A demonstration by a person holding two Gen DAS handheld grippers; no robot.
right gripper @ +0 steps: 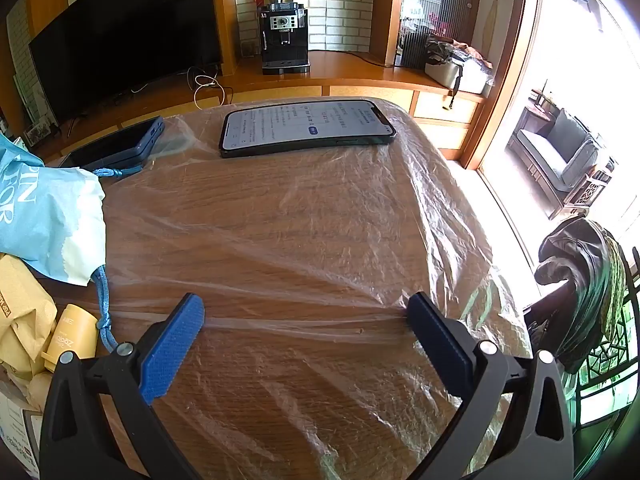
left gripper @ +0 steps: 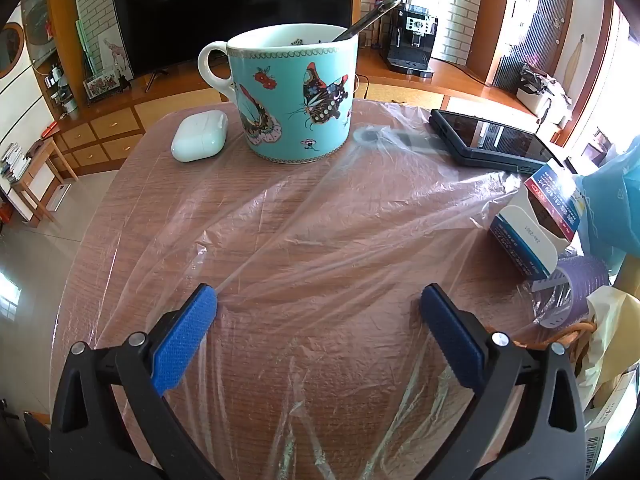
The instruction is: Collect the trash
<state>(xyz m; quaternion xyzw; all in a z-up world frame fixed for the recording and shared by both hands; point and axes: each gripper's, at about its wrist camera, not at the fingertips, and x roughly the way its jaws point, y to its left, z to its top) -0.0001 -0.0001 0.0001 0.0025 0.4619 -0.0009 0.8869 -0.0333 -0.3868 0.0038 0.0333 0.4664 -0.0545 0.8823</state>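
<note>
Wooden table (left gripper: 100, 216) covered by 1 sheet of thin, clear, wrinkled plastic film (left gripper: 320, 216), the most likely trash here. The film spreads from the table's near edge to its far edge and drapes over the right edge (right gripper: 472, 264).

Left tongs (left gripper: 318, 304) and right tongs (right gripper: 305, 314): both sets stand wide apart, empty, tilted down over the near edge, with film under each.

Step in hand, as judged: gathering the film. It should go best if each set of tongs closes on a raised crease near the near edge, then draws the film toward the middle slowly, because things rest on it.

Count: 1 turquoise butterfly mug (left gripper: 294, 94) with 1 metal spoon (left gripper: 370, 18), 1 white earbud case (left gripper: 200, 140), 2 phones (1 dark-cased (left gripper: 492, 142), 1 lit (right gripper: 306, 126)), 1 blue-and-white carton (left gripper: 536, 216), 1 purple hair roller (left gripper: 572, 292), 1 light blue paper bag (right gripper: 48, 216), all toward the far edge or between the two tongs.
</note>
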